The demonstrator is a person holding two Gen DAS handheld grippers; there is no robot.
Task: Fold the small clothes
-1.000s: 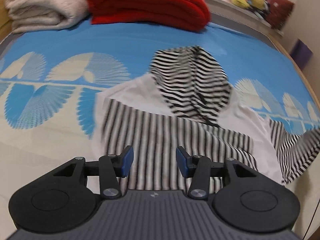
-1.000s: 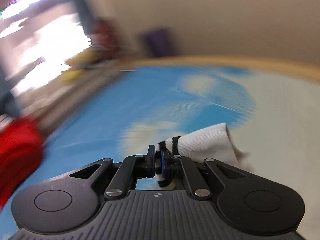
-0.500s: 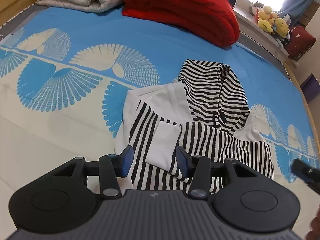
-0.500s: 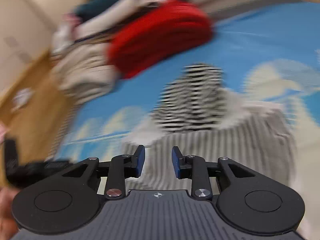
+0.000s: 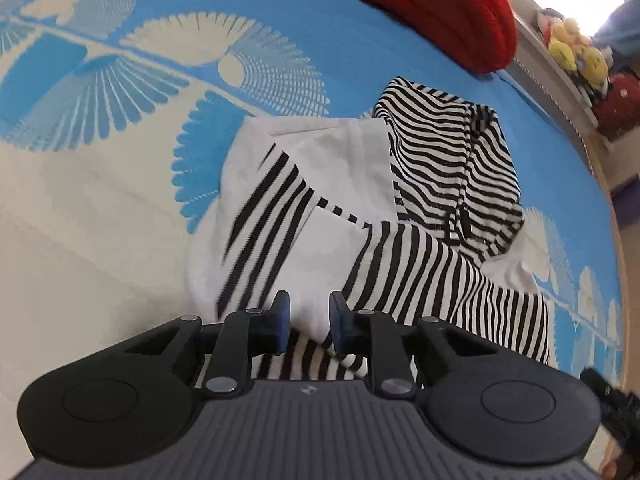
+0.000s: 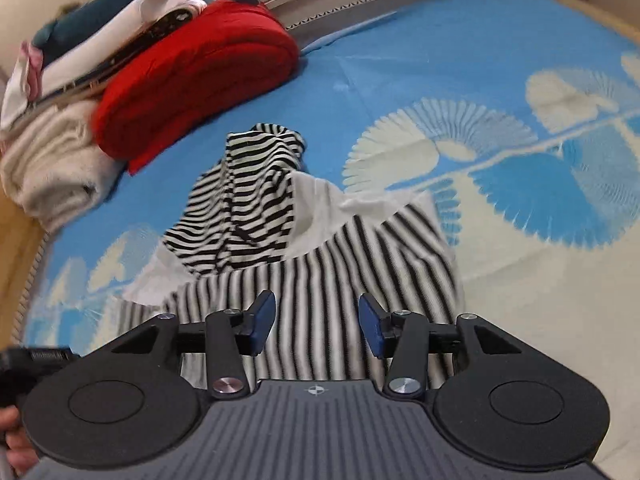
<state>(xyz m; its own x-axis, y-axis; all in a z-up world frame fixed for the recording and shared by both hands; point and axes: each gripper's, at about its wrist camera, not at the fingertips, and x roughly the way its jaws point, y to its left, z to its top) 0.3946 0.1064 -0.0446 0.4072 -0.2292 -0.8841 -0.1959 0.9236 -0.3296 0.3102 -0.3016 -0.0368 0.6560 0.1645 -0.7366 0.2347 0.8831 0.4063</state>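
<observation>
Striped hoodie (image 5: 420,248) lay frame centre on the blue bedspread (image 5: 200,0). Left gripper (image 5: 306,322) was closing around its white cuff; right gripper (image 6: 316,322) was opening, empty.

Bright daylight; fisheye warp; slight blur

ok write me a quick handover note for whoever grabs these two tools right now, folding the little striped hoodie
Left tool: jaws closing around the white cuff of the folded-in sleeve; pads not pressing on it yet.
Right tool: jaws opening, nothing between them, above the striped body.
Small black-and-white striped hooded top: flat on the blue and cream patterned bedspread, hood pointing toward the folded red blanket.
Done: one sleeve lies folded across the front.
Left: probably the remaining folds, including the hood.
</observation>
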